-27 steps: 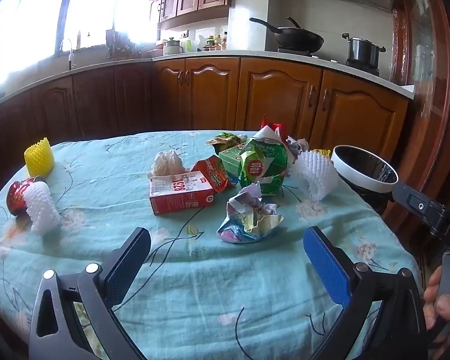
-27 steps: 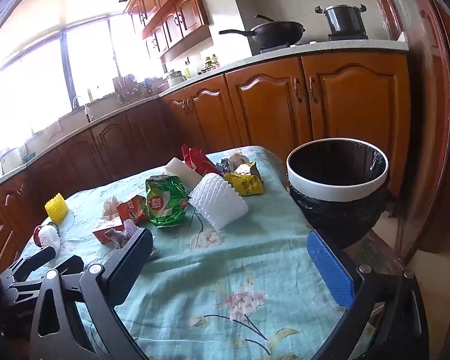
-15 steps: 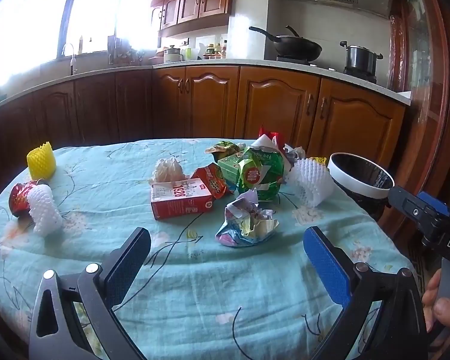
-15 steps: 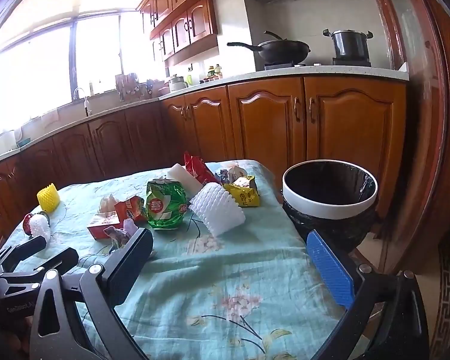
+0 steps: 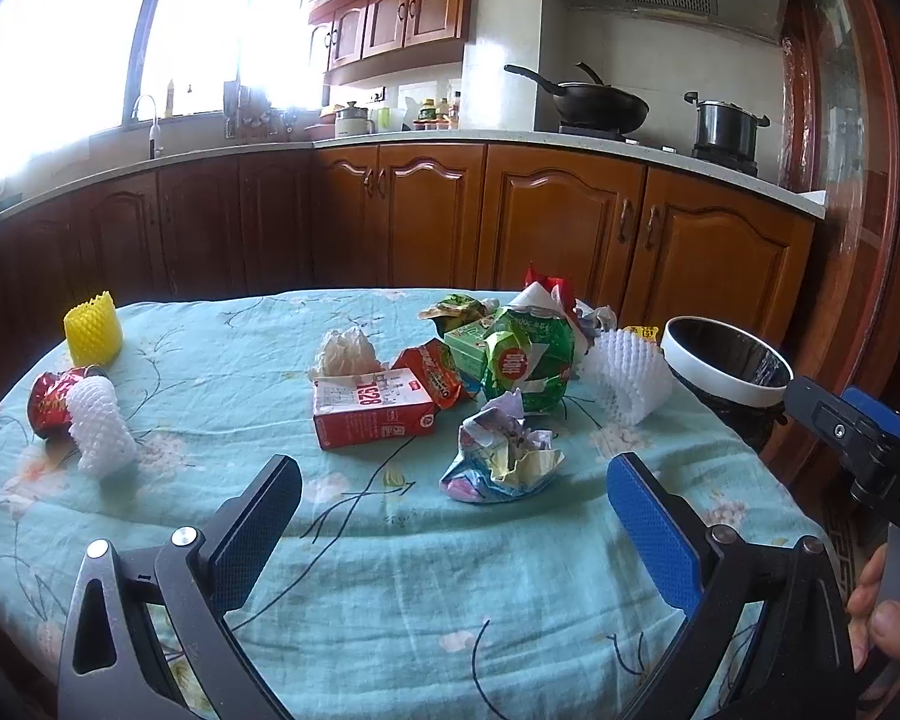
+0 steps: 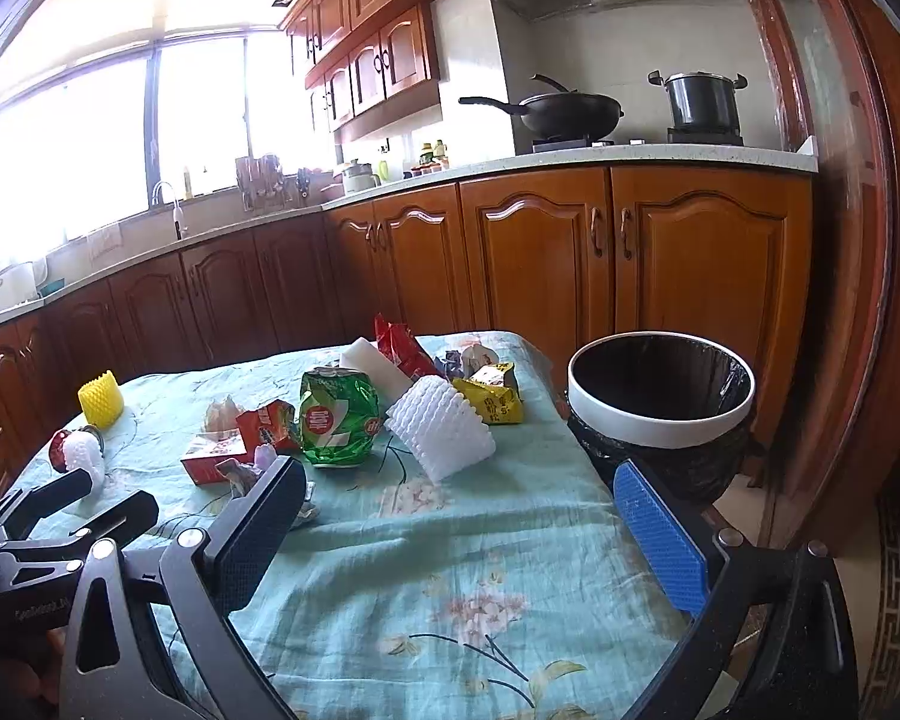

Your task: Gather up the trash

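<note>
Trash lies on the table with a teal floral cloth [image 5: 390, 570]: a red carton [image 5: 372, 414], a crumpled wrapper [image 5: 498, 459], a green snack bag [image 5: 528, 360], a white foam net [image 5: 630, 381], a second white foam net [image 5: 99, 426] by a red wrapper [image 5: 51, 399], and a yellow foam net [image 5: 93, 330]. A white-rimmed bin with a black liner [image 6: 660, 396] stands off the table's right edge. My left gripper [image 5: 450, 510] is open and empty, just short of the crumpled wrapper. My right gripper [image 6: 456, 516] is open and empty over the cloth, left of the bin.
A yellow snack packet [image 6: 492, 399] and red bag [image 6: 402, 348] lie at the far edge of the table. Wooden cabinets [image 5: 558, 228] run behind. A wok [image 5: 594, 102] and a pot [image 5: 723, 126] sit on the counter. A glass door frame [image 6: 840, 240] is at the right.
Both views have tilted upward a little and drawn slightly back; the trash sits lower in frame. Both grippers stay open and nothing on the table has moved.
</note>
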`<state>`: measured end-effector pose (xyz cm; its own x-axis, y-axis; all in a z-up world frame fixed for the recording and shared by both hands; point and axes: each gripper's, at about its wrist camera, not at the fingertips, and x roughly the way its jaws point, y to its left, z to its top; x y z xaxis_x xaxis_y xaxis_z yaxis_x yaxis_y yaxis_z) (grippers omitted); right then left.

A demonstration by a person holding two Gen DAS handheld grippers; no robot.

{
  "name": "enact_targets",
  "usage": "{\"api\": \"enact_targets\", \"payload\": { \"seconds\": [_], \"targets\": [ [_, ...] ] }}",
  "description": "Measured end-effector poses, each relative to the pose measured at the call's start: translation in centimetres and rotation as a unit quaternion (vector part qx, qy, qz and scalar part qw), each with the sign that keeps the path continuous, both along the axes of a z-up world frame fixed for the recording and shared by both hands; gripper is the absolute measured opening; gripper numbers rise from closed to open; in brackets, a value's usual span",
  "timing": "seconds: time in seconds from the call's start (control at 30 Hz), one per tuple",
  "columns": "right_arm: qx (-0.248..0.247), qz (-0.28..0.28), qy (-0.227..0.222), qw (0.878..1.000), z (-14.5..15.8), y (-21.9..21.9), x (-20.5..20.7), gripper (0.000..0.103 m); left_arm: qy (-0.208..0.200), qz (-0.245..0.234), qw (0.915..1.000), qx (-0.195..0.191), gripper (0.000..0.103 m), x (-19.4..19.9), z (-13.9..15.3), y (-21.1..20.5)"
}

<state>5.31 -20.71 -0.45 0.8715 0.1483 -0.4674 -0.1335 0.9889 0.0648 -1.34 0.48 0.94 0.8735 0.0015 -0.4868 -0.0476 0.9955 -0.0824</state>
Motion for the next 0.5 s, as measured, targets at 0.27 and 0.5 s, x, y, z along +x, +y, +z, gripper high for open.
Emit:
{"api": "enact_targets", "payload": {
  "seconds": [0.27,0.5],
  "targets": [
    [0.001,0.005,-0.002,1.000,0.2,0.2,-0.1,0.103,-0.001,0.001,1.0000,0.001,0.102,0.0,-0.3,-0.1],
    [0.002,0.015,0.000,1.000,0.2,0.5,-0.2,0.103,-0.003,0.001,1.0000,0.001,0.102,-0.5,-0.3,-0.3]
  ]
}}
